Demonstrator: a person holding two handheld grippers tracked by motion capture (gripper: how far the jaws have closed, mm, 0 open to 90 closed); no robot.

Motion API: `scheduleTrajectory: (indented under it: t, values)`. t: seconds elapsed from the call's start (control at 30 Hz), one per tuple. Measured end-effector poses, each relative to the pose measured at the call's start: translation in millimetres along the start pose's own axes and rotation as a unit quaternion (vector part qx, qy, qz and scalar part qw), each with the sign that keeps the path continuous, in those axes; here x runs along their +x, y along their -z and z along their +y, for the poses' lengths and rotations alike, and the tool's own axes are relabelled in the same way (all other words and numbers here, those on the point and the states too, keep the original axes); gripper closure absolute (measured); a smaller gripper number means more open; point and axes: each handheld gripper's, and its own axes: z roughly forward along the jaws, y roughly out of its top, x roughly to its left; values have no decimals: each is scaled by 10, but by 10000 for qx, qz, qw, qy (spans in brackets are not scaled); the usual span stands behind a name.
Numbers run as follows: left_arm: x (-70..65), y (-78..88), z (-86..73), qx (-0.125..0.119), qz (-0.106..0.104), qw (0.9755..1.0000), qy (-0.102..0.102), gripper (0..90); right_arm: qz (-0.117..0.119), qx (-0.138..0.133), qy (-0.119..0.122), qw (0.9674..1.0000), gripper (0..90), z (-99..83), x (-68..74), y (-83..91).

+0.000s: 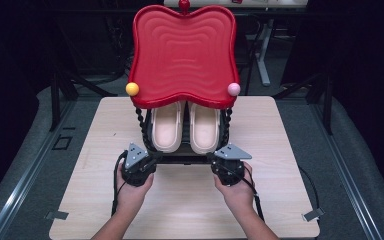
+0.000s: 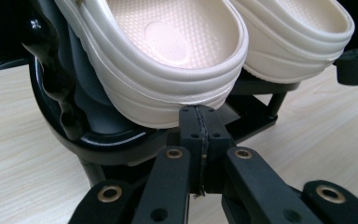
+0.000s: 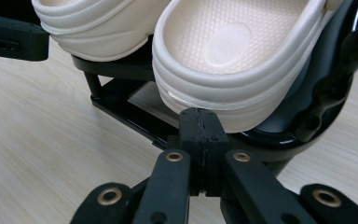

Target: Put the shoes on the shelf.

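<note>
A small shoe rack stands mid-table, with a wavy red top shelf [image 1: 184, 55] on black posts. On its lower black shelf [image 2: 107, 140] lie two cream clogs side by side, the left clog [image 1: 166, 127] and the right clog [image 1: 204, 127]. My left gripper [image 1: 155, 159] is shut, its tips against the rack's front left corner just under the left clog's heel [image 2: 168, 51]. My right gripper [image 1: 212, 159] is shut as well, at the front right corner beneath the right clog's heel [image 3: 233, 51]. Nothing shows between either pair of jaws.
The rack's red shelf carries a yellow ball [image 1: 132, 89] and a pink ball [image 1: 234, 89] at its front corners and a red knob [image 1: 184, 4] behind. The light wooden table [image 1: 280, 165] has bare room on both sides of the rack. Dark floor and stands surround it.
</note>
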Motion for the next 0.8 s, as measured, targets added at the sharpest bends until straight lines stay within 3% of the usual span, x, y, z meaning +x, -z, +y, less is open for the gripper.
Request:
scheduleTrajectory:
  t: [0.37,0.47,0.8]
  values:
    - [-37,-174,47,97,-3,10000,-8,900,-69,55,53,9999,900,97,6,-142]
    - [-33,-226,71,108,25,9999,31,900,-56,50,-73,9999,900,128,-22,-199]
    - [-9,-328,69,223,49,9997,40,899,-69,120,-102,9999,900,124,0,-321]
